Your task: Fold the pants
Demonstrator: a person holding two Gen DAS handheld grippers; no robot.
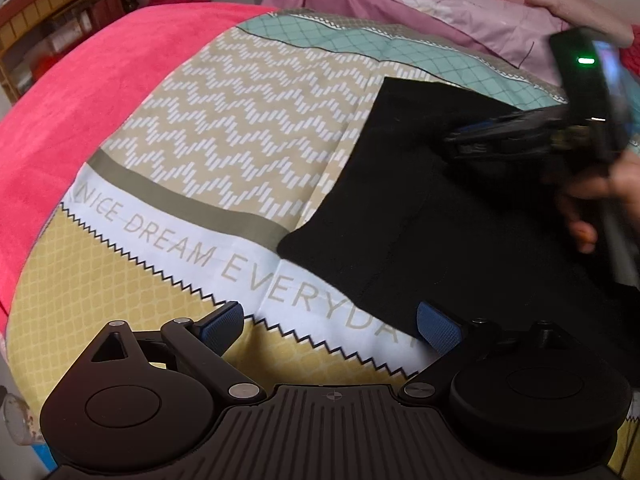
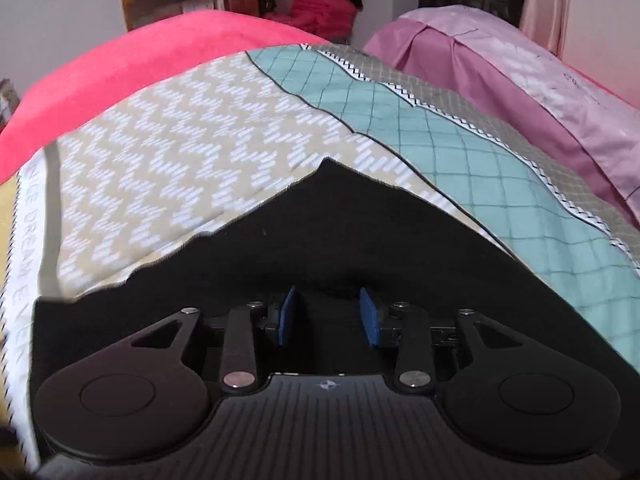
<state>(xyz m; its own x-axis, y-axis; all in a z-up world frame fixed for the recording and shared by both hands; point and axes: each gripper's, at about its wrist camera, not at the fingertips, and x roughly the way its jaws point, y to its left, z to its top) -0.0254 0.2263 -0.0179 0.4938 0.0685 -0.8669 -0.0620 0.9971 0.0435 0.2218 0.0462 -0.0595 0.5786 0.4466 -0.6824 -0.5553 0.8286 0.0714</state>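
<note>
Black pants [image 1: 420, 200] lie folded on a patterned bedspread [image 1: 240, 128]. My left gripper [image 1: 332, 328] is open wide and empty, low over the bedspread at the pants' near left edge; its right pad [image 1: 438, 328] is at the cloth's edge. My right gripper [image 2: 330, 316] is partly open, right over the black pants [image 2: 320, 220], with nothing clearly between its pads. In the left wrist view the right gripper [image 1: 480, 136] shows blurred over the pants at the right, held by a hand [image 1: 592, 208].
A red blanket [image 1: 80, 120] covers the bed's left side. A pink pillow [image 1: 460, 8] lies at the far right. A wooden shelf [image 1: 52, 20] stands beyond the bed at the far left.
</note>
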